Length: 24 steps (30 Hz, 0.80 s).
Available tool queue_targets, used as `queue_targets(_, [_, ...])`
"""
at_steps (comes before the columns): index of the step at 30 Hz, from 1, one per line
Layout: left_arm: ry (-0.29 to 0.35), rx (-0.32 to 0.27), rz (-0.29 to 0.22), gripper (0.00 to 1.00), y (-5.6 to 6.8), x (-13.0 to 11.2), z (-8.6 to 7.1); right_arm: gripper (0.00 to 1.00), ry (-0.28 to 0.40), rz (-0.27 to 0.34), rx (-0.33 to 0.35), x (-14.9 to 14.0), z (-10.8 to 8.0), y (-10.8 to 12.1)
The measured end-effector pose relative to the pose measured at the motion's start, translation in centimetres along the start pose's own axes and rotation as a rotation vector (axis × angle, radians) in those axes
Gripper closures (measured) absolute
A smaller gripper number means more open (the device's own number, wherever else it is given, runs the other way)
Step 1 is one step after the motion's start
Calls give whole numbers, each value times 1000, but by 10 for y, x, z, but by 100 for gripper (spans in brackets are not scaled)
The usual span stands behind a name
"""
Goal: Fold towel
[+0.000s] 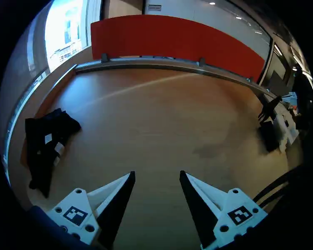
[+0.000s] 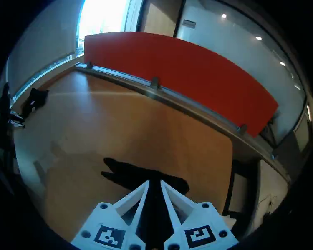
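A black towel (image 2: 127, 173) lies spread on the wooden table (image 2: 114, 125), and its near part runs up between my right gripper's (image 2: 154, 183) fingers, which stand almost together and pinch it. In the left gripper view my left gripper (image 1: 156, 175) hovers open over bare table (image 1: 156, 116) with nothing between its fingers. A crumpled heap of black cloth (image 1: 48, 141) with small white tags lies at the table's left edge, apart from the left gripper. The same heap (image 2: 35, 98) shows far left in the right gripper view. The right gripper's white body (image 1: 283, 125) and dark towel (image 1: 268, 137) appear at the far right.
A red partition (image 1: 173, 37) on a metal rail (image 1: 156, 62) runs along the table's far edge. A bright window (image 1: 66, 29) is at the back left. The table's right end (image 2: 229, 158) drops off next to a dark gap.
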<state>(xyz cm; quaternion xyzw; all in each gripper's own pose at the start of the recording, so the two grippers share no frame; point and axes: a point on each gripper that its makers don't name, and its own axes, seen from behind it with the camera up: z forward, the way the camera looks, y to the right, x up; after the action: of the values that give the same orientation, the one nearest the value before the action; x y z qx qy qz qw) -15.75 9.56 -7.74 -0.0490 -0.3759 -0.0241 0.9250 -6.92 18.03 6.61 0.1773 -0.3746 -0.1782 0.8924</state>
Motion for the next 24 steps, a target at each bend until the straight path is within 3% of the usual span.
queue_targets(9, [0, -13, 13, 22, 3, -1, -3, 97, -48, 44, -29, -47, -16, 3])
queue_targets(24, [-13, -6, 23, 22, -6, -14, -9, 97, -159, 193, -92, -145, -30, 2])
